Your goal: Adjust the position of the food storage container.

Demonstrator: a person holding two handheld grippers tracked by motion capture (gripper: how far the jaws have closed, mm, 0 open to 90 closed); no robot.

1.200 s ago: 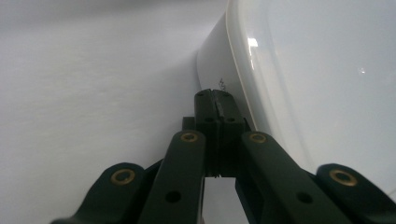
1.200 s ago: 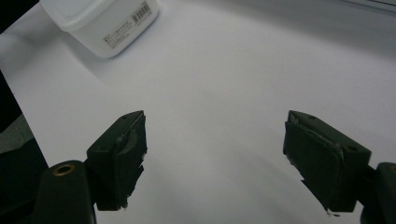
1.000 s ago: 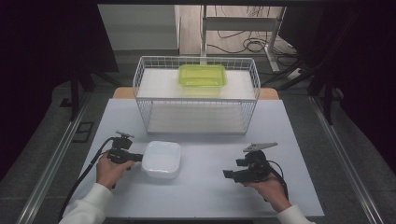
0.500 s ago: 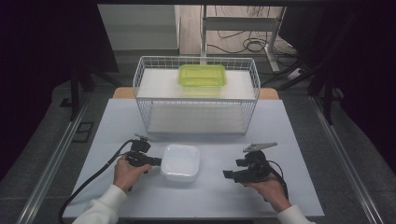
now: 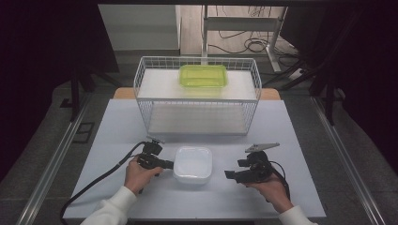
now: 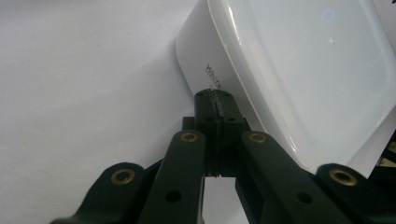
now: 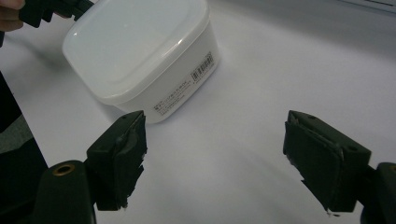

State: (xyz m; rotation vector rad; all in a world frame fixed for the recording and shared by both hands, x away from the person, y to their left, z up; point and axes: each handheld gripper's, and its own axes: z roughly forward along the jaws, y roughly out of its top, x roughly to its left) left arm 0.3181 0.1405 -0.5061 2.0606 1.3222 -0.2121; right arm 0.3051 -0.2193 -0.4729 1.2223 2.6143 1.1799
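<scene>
The white lidded container (image 5: pixel 193 164) sits on the table (image 5: pixel 117 126), near the front edge, between the person's two hands. The left tongs (image 5: pixel 172 164) have both jaws pressed together with nothing between them; their closed tip touches the container's left side wall just under the lid rim, as the left gripper view confirms (image 6: pixel 215 100). The right tongs (image 5: pixel 229 174) lie to the right of the container, apart from it, with the jaws spread wide and only bare table between them; they point toward the container. Behind, a white wire basket (image 5: pixel 141 89) stands on the table, and a green tray (image 5: pixel 203 75) rests on its upper shelf.
</scene>
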